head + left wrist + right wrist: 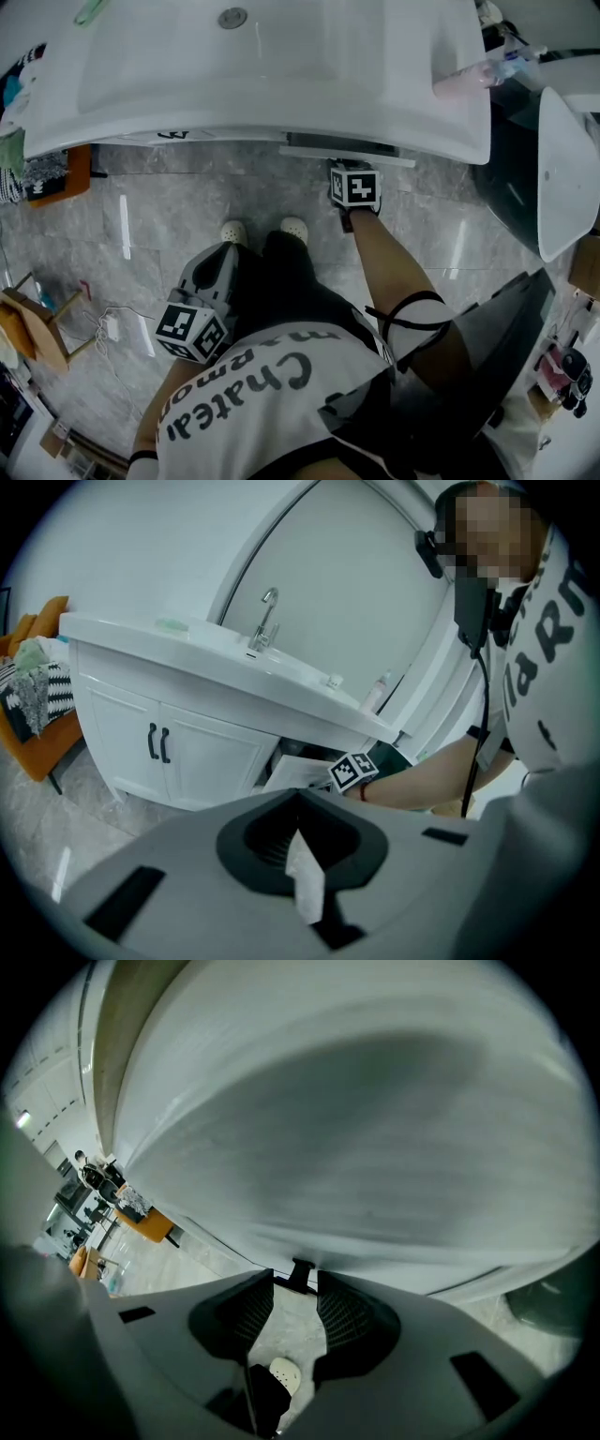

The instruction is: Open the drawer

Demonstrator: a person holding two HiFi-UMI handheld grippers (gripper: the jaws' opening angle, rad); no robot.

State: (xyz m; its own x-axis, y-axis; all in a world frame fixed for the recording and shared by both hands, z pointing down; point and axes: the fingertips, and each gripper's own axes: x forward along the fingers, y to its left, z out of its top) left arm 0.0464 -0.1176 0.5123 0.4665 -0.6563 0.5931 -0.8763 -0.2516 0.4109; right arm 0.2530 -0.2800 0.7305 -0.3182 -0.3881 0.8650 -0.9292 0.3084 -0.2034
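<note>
While not yet clamped on anything, right tongs (295, 1283): jaws apart, reaching down beneath the sink (281, 103) rim.

Handle (301, 1273): small, dark, just ahead of the right tips and in line with the gap between them. Pads not pressing on it; whether touching, cannot tell.

Drawer (347, 150): white front directly ahead of right tongs, upper edge showing just past the sink rim. Apparently a little way out, far from fully open. Well apart from left tongs, ahead and to their right.

Left tongs (298, 855): jaws together, nothing between them. Held close to the body, no part in this step.

Step in hand, by judgement: lining up on the handle before the grip; task barely begun.

Next move, by judgement: ease right tongs forward until the handle sits deep between the pads, clench firmly, then pull straight back toward the body, level, not downward. Risk: a shallow bite slipping off the handle.
</note>
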